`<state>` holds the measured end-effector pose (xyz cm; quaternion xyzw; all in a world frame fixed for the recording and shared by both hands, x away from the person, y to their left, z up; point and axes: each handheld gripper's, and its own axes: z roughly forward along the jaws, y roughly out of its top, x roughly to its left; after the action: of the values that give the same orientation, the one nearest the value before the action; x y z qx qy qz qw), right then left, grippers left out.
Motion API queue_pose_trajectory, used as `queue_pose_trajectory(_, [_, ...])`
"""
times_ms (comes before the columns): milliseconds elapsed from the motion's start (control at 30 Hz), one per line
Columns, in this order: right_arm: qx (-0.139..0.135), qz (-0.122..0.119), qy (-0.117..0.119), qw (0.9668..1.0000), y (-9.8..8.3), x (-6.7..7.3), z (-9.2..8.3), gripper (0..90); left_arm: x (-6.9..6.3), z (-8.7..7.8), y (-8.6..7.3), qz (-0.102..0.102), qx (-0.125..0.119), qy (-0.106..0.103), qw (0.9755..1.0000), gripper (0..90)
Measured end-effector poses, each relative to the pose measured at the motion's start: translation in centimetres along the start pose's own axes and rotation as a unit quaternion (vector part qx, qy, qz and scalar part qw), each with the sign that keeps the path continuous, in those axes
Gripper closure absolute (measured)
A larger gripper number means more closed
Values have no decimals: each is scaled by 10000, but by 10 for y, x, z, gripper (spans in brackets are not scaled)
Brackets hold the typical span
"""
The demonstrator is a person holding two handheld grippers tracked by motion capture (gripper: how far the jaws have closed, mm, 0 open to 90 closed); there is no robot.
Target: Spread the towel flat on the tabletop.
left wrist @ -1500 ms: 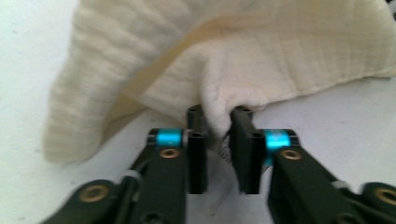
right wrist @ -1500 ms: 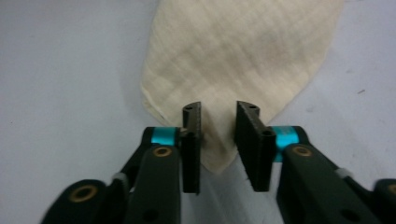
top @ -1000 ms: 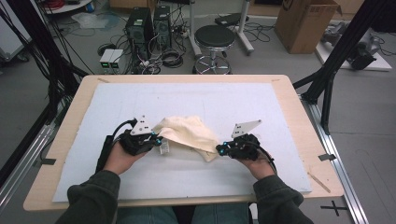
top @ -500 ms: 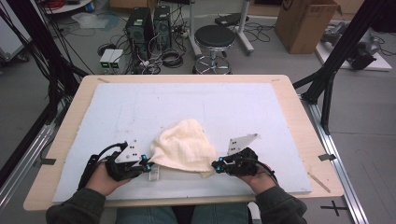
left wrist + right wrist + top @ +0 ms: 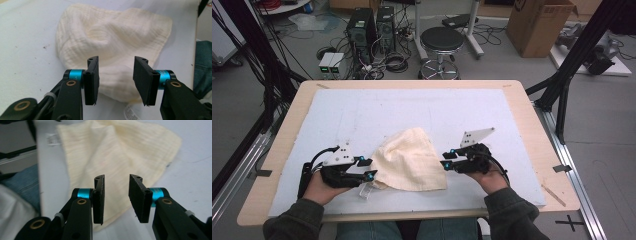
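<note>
Near the front edge of the white mat (image 5: 362,115), a cream cloth (image 5: 408,161) is being left in a loose, folded heap, with a care label (image 5: 366,190) poking out at its near left corner. Both pairs of jaws have just been opening, and nothing is being pinched by either: the left gripper (image 5: 368,168) is being held with its jaws about half apart at the cloth's left edge, the fabric lying just beyond and beneath the pads in the left gripper view (image 5: 115,50), while the right gripper (image 5: 446,166) is being held a little less open, level with the cloth's right corner and just beside it, the weave stretching away past its tips in the right gripper view (image 5: 120,152). A release after a fold seems to be in hand. To do it cleanly, the jaws are best being drawn straight back and slightly up, so the soft muslin is not being snagged or dragged out of its fold. Should another fold be wanted, the corners ought to be gripped low, at the single edge, with bunched layers being avoided. The table (image 5: 532,125) around the mat is being kept free for that.
</note>
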<state>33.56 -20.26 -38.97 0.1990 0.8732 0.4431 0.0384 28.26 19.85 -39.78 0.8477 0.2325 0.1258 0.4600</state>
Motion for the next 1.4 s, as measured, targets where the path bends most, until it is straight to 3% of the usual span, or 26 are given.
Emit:
queue_pose_trajectory(100, [-7,145,-79,9999,4,-11,8,645,4,8,1,-84,53,-40,9999,551])
queue_pose_trajectory(200, [208,357,-283,9987,8,-32,30,609,7,25,-3,-92,405,-116,9991,544])
queue_pose_trajectory(267, [369,510,-290,9976,6,-41,43,606,5,33,-6,-45,707,-126,9974,569])
queue_pose_trajectory(300, [414,537,-294,9973,5,-45,49,600,5,33,-6,-45,707,-126,9974,583])
queue_pose_trajectory(333, [451,579,-312,9968,4,-48,54,599,4,38,-9,23,957,-99,9954,592])
queue_pose_trajectory(367, [505,632,-324,9962,3,-50,58,599,3,39,-9,56,1027,-128,9946,605])
queue_pose_trajectory(533, [641,787,-271,9945,0,-57,68,638,2,43,-11,144,1188,-60,9928,680])
queue_pose_trajectory(567, [608,810,-258,9945,-1,-57,69,709,2,43,-11,138,1190,-25,9928,723])
queue_pose_trajectory(600, [570,797,-146,9951,-1,-57,70,737,4,42,-16,-28,1021,-12,9948,740])
queue_pose_trajectory(667, [618,809,-88,9948,-1,-56,71,754,6,41,-18,-138,936,-25,9955,761])
queue_pose_trajectory(700, [658,717,-53,9952,0,-54,72,849,9,39,-20,-268,906,-50,9955,795])
queue_pose_trajectory(833, [813,534,11,9953,7,-52,71,879,6,39,-20,-161,936,-10,9955,820])
queue_pose_trajectory(967, [821,455,-201,9954,22,-54,63,881,5,37,-20,-136,936,-95,9955,841])
queue_pose_trajectory(1133, [878,324,-646,9935,46,-68,57,881,2,35,-20,-51,905,-210,9957,844])
queue_pose_trajectory(1200, [832,328,-709,9935,52,-72,56,881,1,35,-20,-57,905,-222,9956,844])
queue_pose_trajectory(1333, [770,305,-1317,9878,76,-91,62,878,1,36,-20,-7,934,-247,9953,844])
queue_pose_trajectory(1400, [587,375,-1550,9855,81,-97,63,804,1,35,-20,10,917,-258,9955,842])
